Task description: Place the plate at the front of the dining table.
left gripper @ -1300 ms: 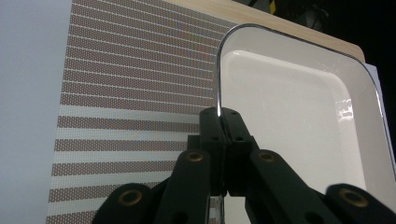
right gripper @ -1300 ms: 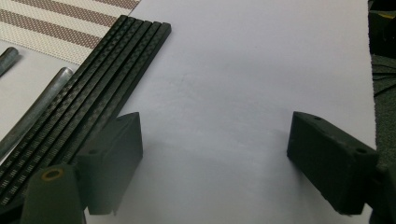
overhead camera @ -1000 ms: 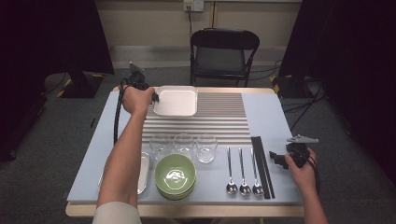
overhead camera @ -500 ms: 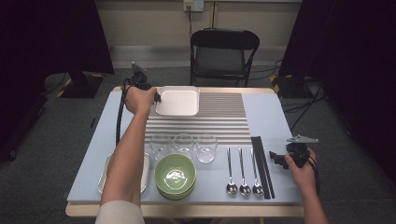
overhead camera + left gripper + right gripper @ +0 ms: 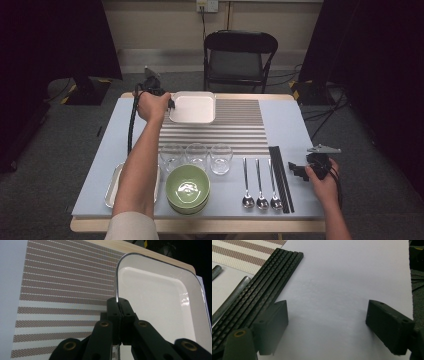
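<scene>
A white rectangular tray (image 5: 193, 107) with a shiny rim lies at the far left of the striped placemat (image 5: 235, 131). My left gripper (image 5: 170, 104) is shut on the tray's left rim; in the left gripper view the jaws pinch the metal edge of the tray (image 5: 162, 300) at the gripper (image 5: 120, 305). My right gripper (image 5: 295, 168) rests low over the table at the right, beside the black chopsticks (image 5: 280, 175). In the right gripper view my right gripper (image 5: 327, 325) stands open over bare tabletop, with the chopsticks (image 5: 267, 290) just left of it.
Three clear glasses (image 5: 196, 155) stand in a row at the placemat's near edge. A stack of green bowls (image 5: 188, 187) and a metal tray (image 5: 114, 184) sit at the front left. Three spoons (image 5: 260, 185) lie left of the chopsticks. A black chair (image 5: 235, 55) stands behind the table.
The left hand has shifted slightly toward the table's far edge with the white tray in its grip. The right hand has stayed put.
</scene>
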A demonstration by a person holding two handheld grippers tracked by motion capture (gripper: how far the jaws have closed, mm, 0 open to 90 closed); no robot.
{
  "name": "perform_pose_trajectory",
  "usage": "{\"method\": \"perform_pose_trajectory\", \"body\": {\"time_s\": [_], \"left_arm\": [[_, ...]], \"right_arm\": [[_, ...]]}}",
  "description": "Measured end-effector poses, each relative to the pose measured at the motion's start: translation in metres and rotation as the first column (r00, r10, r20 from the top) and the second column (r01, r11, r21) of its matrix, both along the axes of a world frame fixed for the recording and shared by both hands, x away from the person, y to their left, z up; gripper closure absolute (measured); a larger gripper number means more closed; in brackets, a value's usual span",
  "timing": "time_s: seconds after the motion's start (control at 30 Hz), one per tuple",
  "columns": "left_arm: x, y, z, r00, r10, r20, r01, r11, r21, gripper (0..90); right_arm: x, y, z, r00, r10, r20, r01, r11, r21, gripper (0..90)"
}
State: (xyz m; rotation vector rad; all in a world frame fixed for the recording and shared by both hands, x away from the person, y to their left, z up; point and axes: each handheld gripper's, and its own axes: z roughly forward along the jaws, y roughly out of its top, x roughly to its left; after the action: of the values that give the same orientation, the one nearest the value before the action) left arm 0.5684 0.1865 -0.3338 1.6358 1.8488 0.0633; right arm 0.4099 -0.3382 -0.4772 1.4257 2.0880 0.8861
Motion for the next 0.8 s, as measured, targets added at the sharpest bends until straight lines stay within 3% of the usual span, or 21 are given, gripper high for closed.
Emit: {"method": "perform_pose_trajectory", "body": {"time_s": [0.8], "left_arm": [[0.010, -0.012, -0.003, 0.9999, -0.011, 0.000, 0.011, 0.9999, 0.009, 89.2]], "right_arm": [[0.000, 0.000, 0.000, 1.0000, -0.001, 0.000, 0.001, 1.000, -0.001, 17.0]]}}
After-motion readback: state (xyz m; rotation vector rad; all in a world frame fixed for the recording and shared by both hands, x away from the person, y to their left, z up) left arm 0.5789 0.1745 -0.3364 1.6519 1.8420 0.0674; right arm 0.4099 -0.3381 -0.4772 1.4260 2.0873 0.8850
